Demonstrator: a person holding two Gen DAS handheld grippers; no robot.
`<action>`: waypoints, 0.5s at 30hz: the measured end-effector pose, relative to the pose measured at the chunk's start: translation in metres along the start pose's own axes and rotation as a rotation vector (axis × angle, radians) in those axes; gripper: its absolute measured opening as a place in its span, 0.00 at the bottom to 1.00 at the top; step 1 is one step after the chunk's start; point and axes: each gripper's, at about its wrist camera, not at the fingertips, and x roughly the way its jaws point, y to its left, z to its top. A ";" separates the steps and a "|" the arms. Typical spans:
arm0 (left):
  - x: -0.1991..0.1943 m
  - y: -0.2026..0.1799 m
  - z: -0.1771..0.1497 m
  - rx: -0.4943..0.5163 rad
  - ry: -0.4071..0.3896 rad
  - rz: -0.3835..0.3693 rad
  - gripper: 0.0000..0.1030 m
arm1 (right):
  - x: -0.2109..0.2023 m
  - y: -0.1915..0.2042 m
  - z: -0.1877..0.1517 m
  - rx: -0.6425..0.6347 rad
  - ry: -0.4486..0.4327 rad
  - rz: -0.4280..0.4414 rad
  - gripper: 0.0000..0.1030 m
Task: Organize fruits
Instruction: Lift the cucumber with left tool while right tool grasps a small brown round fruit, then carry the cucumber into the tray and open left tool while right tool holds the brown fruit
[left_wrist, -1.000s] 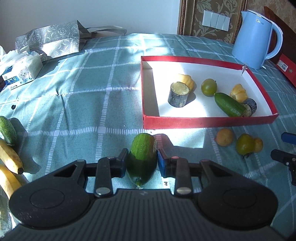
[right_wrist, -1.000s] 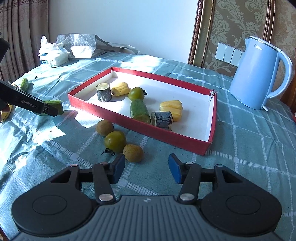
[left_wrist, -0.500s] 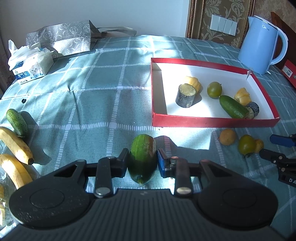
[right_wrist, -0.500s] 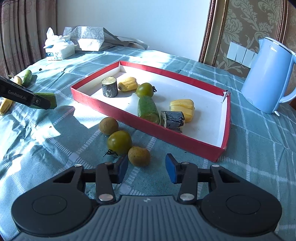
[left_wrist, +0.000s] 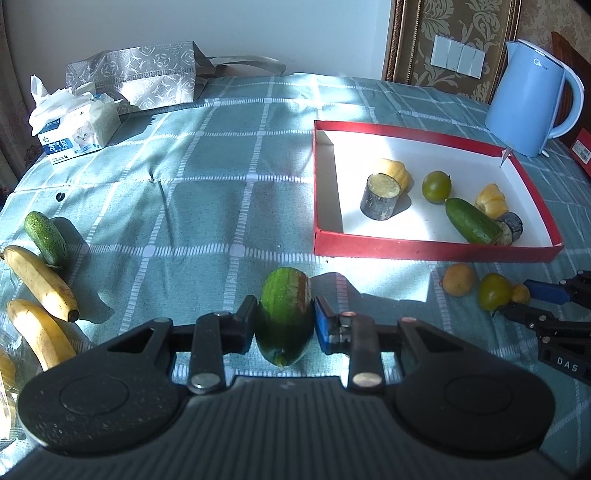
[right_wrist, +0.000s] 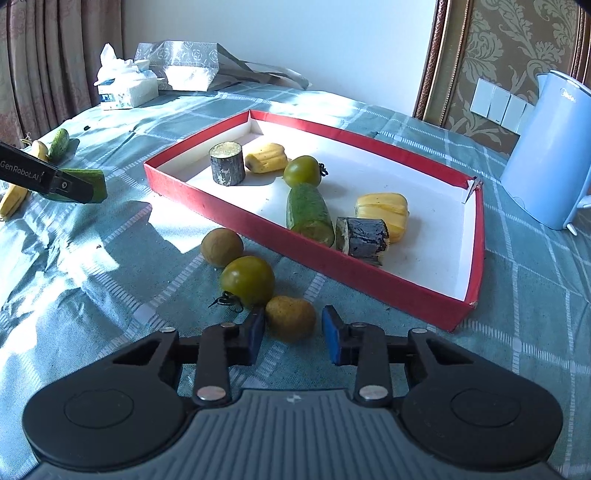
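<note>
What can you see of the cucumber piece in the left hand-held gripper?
The cucumber piece is short and stubby, with dark green, faintly striped skin. The end facing the camera is rounded; the far end looks cut flat and brownish. It is clamped between the two fingers of the left hand-held gripper, pointing forward along them, above the checked tablecloth, short of the red tray. Only the fingers touch it.

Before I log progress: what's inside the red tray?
Red tray holds two yellow pieces, a tomato, a cucumber, two dark chunks. Nothing looks hidden.
</note>
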 end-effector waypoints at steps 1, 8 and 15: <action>0.000 0.000 0.000 -0.001 -0.001 0.001 0.28 | 0.001 -0.001 -0.001 0.003 0.000 -0.001 0.28; 0.000 0.000 0.000 -0.005 0.002 0.008 0.28 | -0.004 -0.003 -0.004 0.006 -0.017 -0.022 0.28; 0.001 0.000 0.001 -0.002 0.010 0.002 0.28 | -0.022 -0.008 -0.008 0.026 -0.032 -0.042 0.28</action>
